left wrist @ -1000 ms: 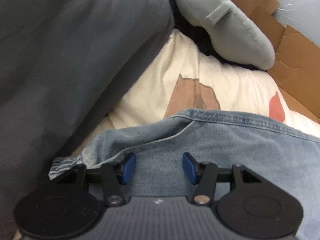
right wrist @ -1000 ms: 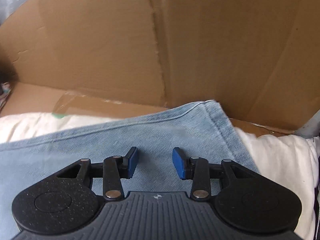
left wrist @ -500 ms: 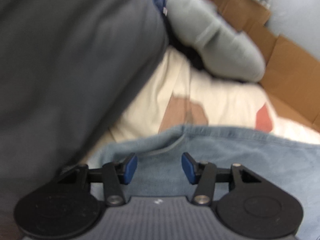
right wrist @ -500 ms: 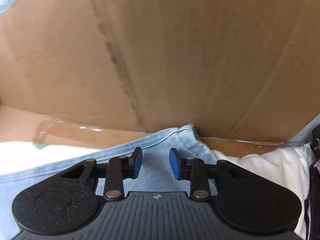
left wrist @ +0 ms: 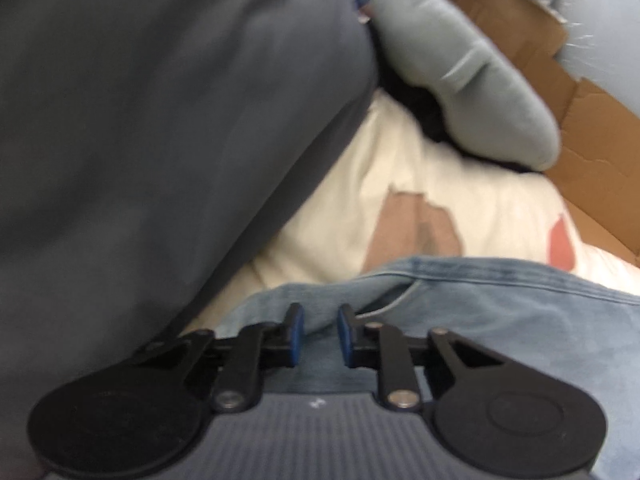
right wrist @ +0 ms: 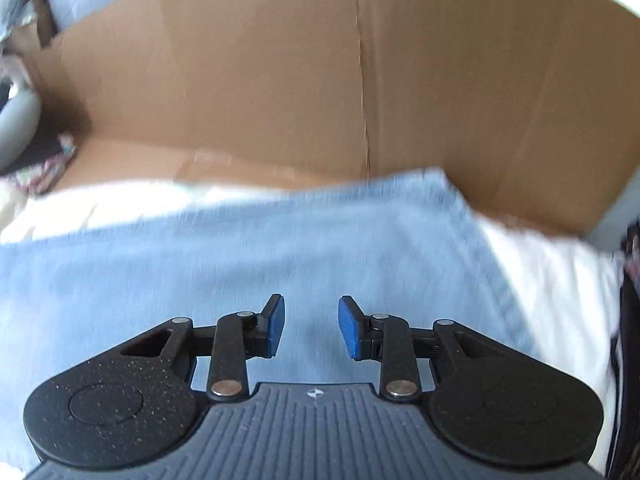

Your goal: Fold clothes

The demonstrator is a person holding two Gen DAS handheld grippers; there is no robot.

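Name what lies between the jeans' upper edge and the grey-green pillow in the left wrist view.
Cream bedding with a brown patch fills the stretch between the jeans and the pillow.

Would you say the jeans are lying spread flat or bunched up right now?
Mostly flat: the jeans lie smooth on the white cloth, though one fold rises between the closing left gripper.

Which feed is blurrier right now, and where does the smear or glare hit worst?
Right wrist view: worst, light blue denim garment streaked sideways, its edge against the brown cardboard wall smeared. Left wrist view: mildly soft, the denim seam readable; glare only top centre.
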